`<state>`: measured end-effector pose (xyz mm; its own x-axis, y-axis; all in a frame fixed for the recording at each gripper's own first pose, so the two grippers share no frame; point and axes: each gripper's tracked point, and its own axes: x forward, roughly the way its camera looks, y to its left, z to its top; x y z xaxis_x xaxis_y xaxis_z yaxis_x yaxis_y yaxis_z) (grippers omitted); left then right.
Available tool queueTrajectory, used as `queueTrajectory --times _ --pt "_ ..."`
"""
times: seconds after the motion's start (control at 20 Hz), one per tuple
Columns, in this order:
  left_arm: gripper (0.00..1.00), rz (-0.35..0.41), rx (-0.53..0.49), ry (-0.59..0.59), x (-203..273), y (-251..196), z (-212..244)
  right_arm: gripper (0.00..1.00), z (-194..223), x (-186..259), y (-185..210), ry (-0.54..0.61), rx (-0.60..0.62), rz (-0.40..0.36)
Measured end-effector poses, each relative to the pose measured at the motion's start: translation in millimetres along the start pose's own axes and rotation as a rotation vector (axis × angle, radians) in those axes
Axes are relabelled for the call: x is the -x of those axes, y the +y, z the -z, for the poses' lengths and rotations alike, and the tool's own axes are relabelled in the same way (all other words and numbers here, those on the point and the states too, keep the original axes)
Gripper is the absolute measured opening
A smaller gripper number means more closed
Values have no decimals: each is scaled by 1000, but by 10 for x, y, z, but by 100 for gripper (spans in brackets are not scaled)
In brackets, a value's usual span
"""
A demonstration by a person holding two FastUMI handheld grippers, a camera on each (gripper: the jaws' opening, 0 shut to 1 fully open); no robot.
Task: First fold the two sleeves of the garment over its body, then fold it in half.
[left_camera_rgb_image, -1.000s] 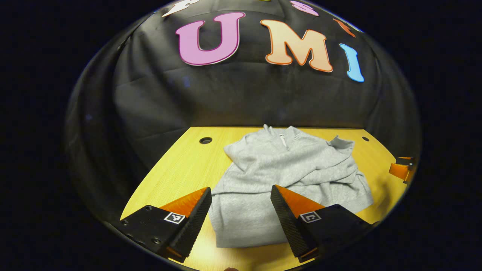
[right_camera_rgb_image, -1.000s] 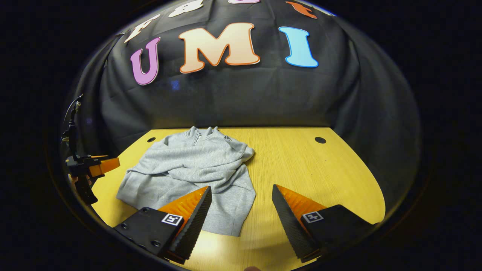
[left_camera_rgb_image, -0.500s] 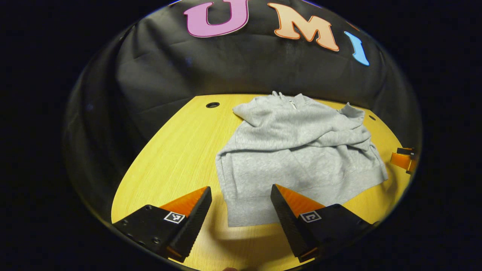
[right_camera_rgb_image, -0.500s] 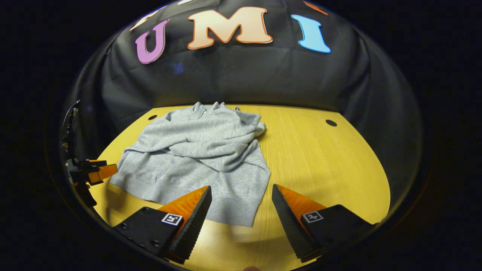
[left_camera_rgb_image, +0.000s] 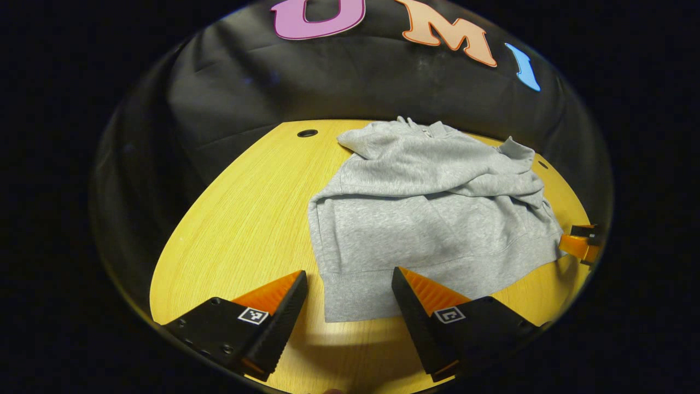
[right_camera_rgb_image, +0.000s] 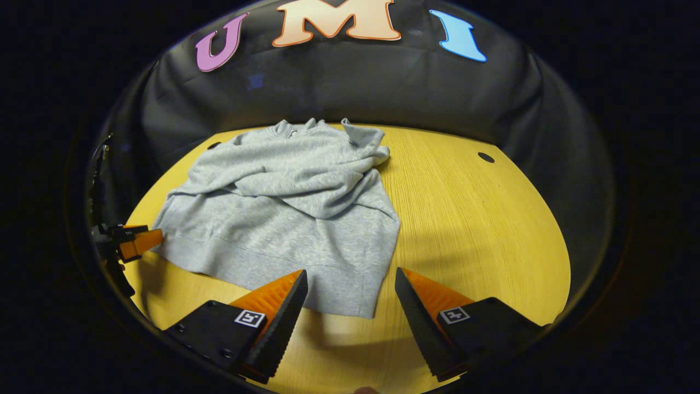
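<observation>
With both sleeves already lying over its body, the garment (left_camera_rgb_image: 432,219) sits mid-desk toward the back edge; the left gripper (left_camera_rgb_image: 349,306) and right gripper (right_camera_rgb_image: 350,303), both spread wide and empty, should pinch the hem corners evenly.

Yellow wood-grain tabletop (left_camera_rgb_image: 240,219), curved far edge, lit from above with glare near the front. Two round dark holes near the far edge: one at left (left_camera_rgb_image: 307,133), one at right (right_camera_rgb_image: 485,157). Black cloth wall (right_camera_rgb_image: 383,93) behind and around, creased, meeting the table's far edge. Soft shadows on the near surface.
</observation>
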<state>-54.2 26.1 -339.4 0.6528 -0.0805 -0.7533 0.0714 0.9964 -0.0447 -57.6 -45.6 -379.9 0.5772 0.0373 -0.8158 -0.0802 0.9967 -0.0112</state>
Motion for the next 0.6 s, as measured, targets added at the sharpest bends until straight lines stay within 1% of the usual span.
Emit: queueTrajectory --times 0.05,0.1,0.15,0.2,0.25,0.3,0.35,0.4,0.45,0.5,0.55,0.6 --pt "94 6 6 -3 -12 -1 10 99 35 -23 -6 14 -6 2" --pt "94 14 17 -5 -25 -9 12 96 73 -42 -3 28 -15 0" --pt "94 26 36 -9 -29 -20 31 99 94 -58 14 38 -23 -3" --pt "95 33 42 -25 -18 -26 14 97 112 -68 27 48 -29 -7" --pt "95 38 29 -34 -23 -16 30 100 110 -73 59 49 -39 -14" --pt "95 41 13 -42 -32 -19 32 96 127 -84 84 56 -45 -27" --pt "95 44 12 -46 -29 -40 20 97 133 -67 99 57 -45 -27" --pt "92 46 15 -44 -50 -46 18 95 127 -84 103 58 -41 -33" --pt "92 64 14 -47 -41 -102 25 87 132 -79 120 59 -35 -35" --pt "78 74 5 -47 -45 -143 30 86 130 -91 147 55 -34 -47" --pt "74 88 -6 -52 -51 -181 17 80 136 -60 166 64 -31 -44" --pt "59 91 -9 -49 -64 -207 17 73 136 -94 159 61 -28 -41"
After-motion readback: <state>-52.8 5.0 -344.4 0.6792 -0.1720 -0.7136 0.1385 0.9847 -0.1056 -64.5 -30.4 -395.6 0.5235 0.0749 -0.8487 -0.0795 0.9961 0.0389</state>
